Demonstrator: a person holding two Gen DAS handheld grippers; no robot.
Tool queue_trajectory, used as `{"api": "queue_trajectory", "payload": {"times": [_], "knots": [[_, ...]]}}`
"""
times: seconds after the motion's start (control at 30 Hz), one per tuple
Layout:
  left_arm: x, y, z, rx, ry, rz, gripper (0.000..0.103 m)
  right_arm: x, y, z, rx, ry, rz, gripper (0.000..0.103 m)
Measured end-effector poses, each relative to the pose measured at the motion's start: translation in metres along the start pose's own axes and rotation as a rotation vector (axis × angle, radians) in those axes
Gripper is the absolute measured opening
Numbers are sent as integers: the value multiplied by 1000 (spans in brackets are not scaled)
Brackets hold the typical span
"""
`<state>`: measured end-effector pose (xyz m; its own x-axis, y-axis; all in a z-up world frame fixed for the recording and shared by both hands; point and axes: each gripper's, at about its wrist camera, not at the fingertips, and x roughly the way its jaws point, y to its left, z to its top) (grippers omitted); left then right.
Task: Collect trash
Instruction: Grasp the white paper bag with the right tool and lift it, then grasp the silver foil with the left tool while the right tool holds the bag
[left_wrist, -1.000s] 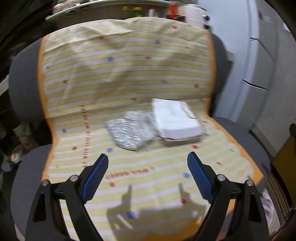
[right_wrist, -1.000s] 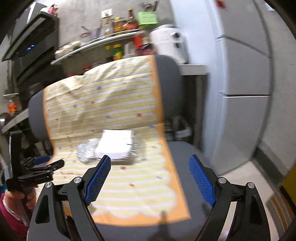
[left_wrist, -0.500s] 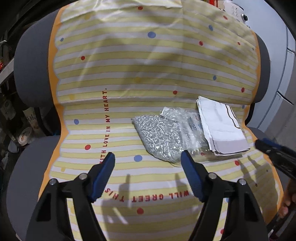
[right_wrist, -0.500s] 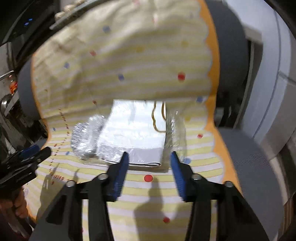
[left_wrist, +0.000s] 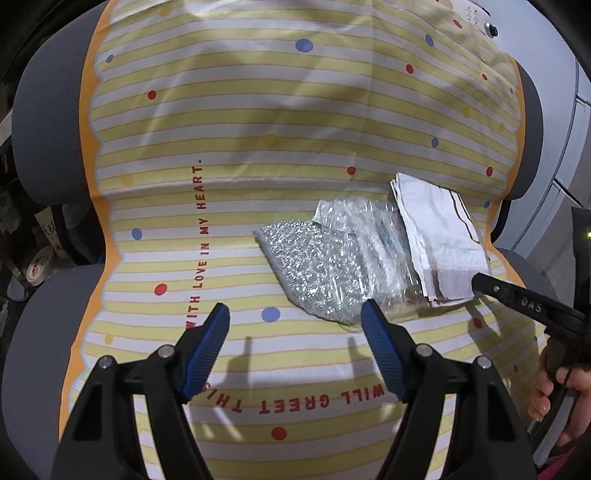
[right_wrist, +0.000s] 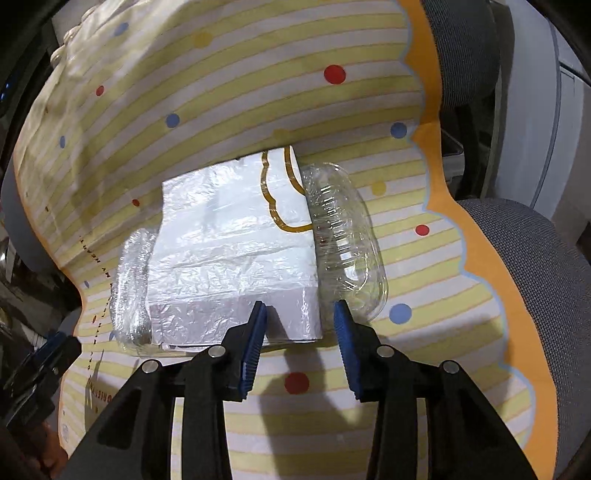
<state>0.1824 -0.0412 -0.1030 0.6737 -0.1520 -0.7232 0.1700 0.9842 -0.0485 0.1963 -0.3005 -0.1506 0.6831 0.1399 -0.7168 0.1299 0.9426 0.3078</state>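
Note:
A small heap of trash lies on a chair seat draped with a yellow striped cloth. In the heap are a silver glittery bag, a clear plastic container and a folded white plastic bag on top. My left gripper stands open just short of the glittery bag's near corner, with nothing between its fingers. My right gripper is narrowed but open. The white bag's near right corner lies between its blue pads, and neither pad presses on it.
The grey chair seat shows beyond the cloth's orange scalloped edge. White cabinet fronts stand to the right of the chair. A hand holds the right gripper at the right edge. Clutter sits in the dark to the left of the chair.
Both grippers have come down and in toward the heap. The right jaws have narrowed a lot and now straddle the white bag's corner. The left jaws have narrowed slightly.

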Motion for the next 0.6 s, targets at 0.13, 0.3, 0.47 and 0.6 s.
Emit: {"api": "queue_trajectory", "payload": {"times": [0.13, 0.3, 0.47, 0.6], "knots": [[-10, 2, -3, 6, -5, 8, 72, -14, 7, 0, -26, -29, 0, 2], [-20, 9, -5, 11, -13, 4, 72, -73, 7, -21, -83, -77, -1, 1], [-21, 5, -10, 23, -13, -11, 72, -124, -22, -62, -66, -22, -60, 2], [-16, -1, -12, 21, -1, -36, 72, -131, -41, -84, -60, 15, -143, 11]]}}
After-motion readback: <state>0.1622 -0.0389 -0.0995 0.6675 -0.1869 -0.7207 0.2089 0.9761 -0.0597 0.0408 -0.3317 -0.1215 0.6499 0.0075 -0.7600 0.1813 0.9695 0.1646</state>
